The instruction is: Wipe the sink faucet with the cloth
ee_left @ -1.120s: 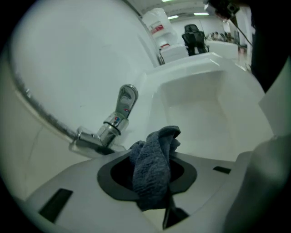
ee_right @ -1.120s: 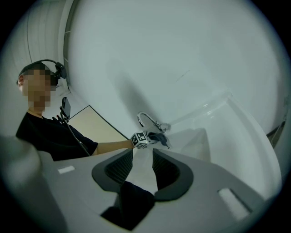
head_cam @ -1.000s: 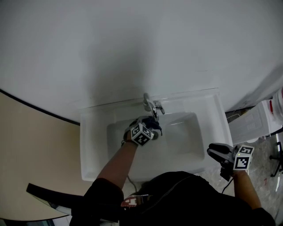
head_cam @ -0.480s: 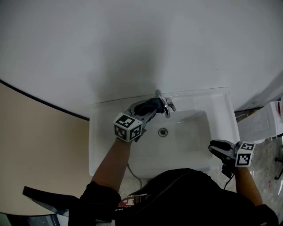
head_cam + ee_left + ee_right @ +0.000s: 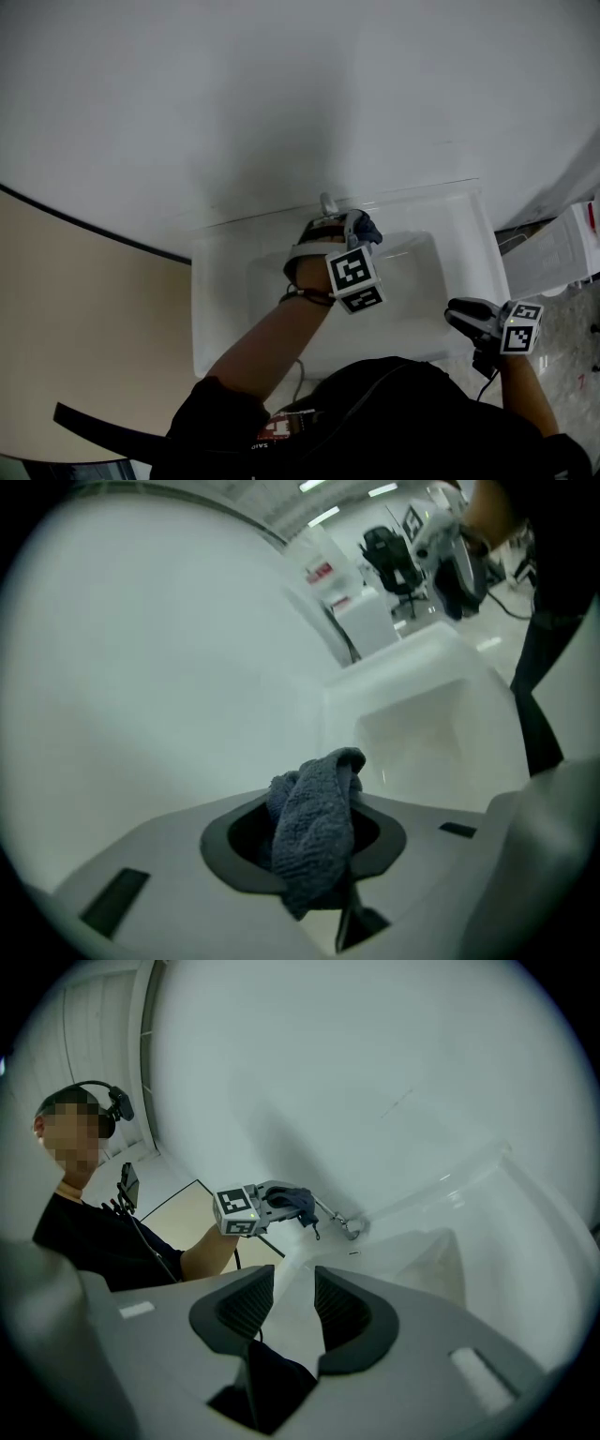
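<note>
1. Black short-sleeved top (image 5: 394, 412); dark band (image 5: 305, 296) at the left wrist; black headset (image 5: 105, 1099).
2. Pale grey left tongs (image 5: 356, 225), dark pads (image 5: 239, 841), black-and-white marker cube (image 5: 354, 279).
3. Right tongs (image 5: 456, 315) alike; thin black cable (image 5: 481, 380).

The wall (image 5: 281, 103) rises straight behind the sink's (image 5: 214, 309) back edge and closes that side. The faucet (image 5: 327, 202) stands at the middle of the back edge. The left claw (image 5: 358, 227), clamped on the cloth (image 5: 369, 231), is just beside it, and its forearm (image 5: 272, 337) crosses the bowl from the front edge. The bowl's right half lies open. The right claw (image 5: 466, 317), jaws apart, hangs by the front right corner.
</note>
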A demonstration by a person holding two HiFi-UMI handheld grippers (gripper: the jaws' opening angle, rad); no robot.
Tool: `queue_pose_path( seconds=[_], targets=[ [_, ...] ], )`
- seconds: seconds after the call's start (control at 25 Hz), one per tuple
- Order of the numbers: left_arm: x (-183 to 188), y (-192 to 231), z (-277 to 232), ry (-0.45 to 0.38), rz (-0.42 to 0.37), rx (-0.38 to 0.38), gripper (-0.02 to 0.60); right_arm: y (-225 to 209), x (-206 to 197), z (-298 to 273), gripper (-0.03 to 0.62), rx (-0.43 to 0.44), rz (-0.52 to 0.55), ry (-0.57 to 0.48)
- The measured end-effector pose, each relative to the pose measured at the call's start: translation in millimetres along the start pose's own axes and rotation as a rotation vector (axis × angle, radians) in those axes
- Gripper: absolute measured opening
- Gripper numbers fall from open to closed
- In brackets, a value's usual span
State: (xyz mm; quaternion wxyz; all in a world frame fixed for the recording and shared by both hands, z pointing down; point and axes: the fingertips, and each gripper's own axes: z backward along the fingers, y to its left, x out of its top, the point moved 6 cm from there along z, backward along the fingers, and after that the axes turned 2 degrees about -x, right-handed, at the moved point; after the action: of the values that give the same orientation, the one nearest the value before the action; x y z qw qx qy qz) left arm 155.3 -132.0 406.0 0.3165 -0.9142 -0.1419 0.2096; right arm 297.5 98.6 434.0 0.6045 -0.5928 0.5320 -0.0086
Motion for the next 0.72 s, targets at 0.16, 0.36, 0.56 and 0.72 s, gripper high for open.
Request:
queue_pose_path(
  seconds=[0.16,0.36,0.56,0.72],
  targets=[
    [-4.2,-8.9,-17.9,0.204,-0.16,-0.03,0.12,-8.2,-2.9,4.0,0.135,-0.006,-0.014,-0.007],
    [-32.0,-8.0,-9.7,0.317,-0.257,-0.079,0.12,-6.3,-4.0,8.8,0.135,0.014,-0.019,-0.011],
    [-101.6,1.9,-17.4,0.393,-0.34,-0.013,0.12,-11.6,-5.5,4.4,0.135,0.017,-0.022,-0.009],
    [-147.3,-5.5,-31.2,0.443,-0.247,-0.104,0.118,-8.3,-7.8,5.4,0.135,0.028,-0.021,-0.011]
  ],
)
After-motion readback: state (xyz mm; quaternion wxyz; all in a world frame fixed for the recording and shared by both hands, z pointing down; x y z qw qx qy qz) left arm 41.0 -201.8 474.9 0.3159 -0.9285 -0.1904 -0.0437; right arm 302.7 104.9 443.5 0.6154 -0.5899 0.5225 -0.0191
